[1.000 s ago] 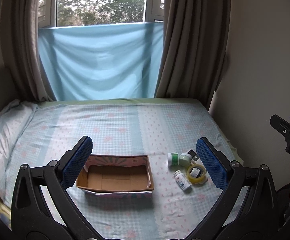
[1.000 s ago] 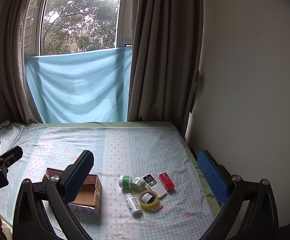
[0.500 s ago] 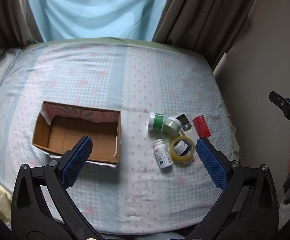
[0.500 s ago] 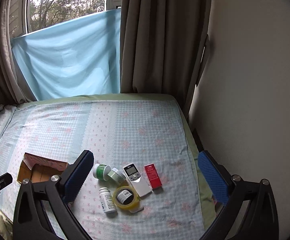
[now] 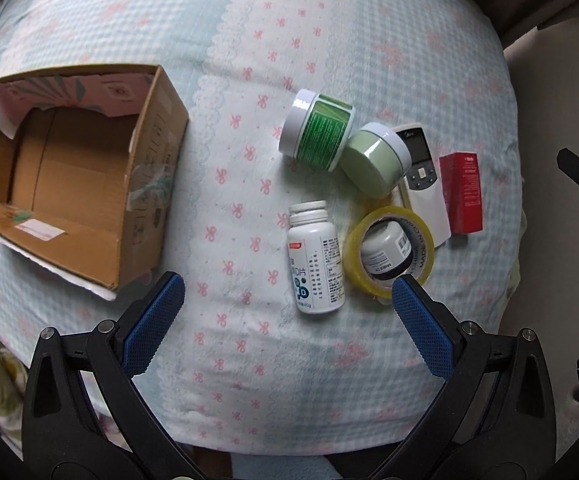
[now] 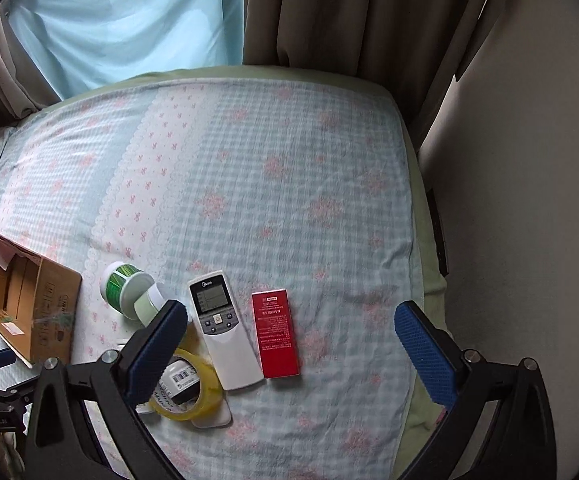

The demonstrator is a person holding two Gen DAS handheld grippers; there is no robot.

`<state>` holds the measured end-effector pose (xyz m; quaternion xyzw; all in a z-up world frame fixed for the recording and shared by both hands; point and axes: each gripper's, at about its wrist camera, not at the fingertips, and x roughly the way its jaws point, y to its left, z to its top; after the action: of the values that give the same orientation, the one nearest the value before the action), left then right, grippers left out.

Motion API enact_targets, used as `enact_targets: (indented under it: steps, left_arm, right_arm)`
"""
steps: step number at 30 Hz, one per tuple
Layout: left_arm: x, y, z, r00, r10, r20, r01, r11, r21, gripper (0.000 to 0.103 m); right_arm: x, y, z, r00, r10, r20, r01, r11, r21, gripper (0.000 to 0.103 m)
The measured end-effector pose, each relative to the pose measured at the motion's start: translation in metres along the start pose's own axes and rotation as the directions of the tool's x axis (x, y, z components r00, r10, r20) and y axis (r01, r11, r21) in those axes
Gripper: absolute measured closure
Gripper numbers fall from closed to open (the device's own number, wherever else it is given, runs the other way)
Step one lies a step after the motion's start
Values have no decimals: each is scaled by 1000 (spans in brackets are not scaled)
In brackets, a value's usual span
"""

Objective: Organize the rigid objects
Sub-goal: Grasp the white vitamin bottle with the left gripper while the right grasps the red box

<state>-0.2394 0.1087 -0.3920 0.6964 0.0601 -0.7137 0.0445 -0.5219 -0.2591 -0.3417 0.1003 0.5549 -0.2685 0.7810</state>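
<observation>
So on the far left there's the cardboard box [image 5: 77, 172], open side up, sitting on the checked bedsheet [image 5: 249, 20] with nothing visible inside it. Everything else is to the right of that box, well apart from it. First the green-label jar [image 5: 319, 132] lying on its side, and touching it on the far side from the box is the pale green jar [image 5: 375, 158], tipped over too. Nearer the camera than those two is the white pill bottle [image 5: 316, 258], lying flat with its cap pointing away. Just beside it, farther from the box, is the yellow tape roll [image 5: 391, 248] with a small dark-banded jar [image 5: 385, 250] sitting inside its hole. Then the white remote [image 6: 223, 330], partly under the pale green jar and the tape, and the red carton [image 6: 275, 332] farthest from the box.

Left gripper [image 5: 285, 324] hangs above the pill bottle, fingers spread wide, holding nothing. Right gripper [image 6: 291, 344] is spread wide as well, empty, over the remote and red carton.
</observation>
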Motion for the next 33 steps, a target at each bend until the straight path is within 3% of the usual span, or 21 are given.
enact_targets:
  steps: [6,13,15,17,26,31,33]
  left_arm:
    - [61,-8,3,992,60,-115,-61,998,-6,6]
    - [98,-6,1,980,78,-185,-85,996,-35,6]
    - [106,-6,-1,976,81,-201,-90,995,-36,6]
    - [112,-6,-3,974,74,-212,-84,996,-41,6]
    - [130,-9,-5,968,50,-244,-66,996,-56,7]
    - [133,-9,-8,967,31,-253,-47,997,-56,14]
    - [134,-9,-10,967,12,-255,-29,998,-62,21]
  right_arm:
    - [65,-3,-6,992,29,-122,-32,999,-21,0]
    - [118,5,-21,971,31,-235,-46,997,-58,6]
    - [130,8,-25,963,26,-269,-47,996,-71,11]
    - [141,10,-27,952,26,-306,-52,996,-78,22]
    - [163,9,-25,916,2,-400,-27,998,-55,34]
    - [167,13,-22,902,17,-431,-40,998,-46,43]
    - [169,13,-21,897,23,-442,-45,998,-38,45]
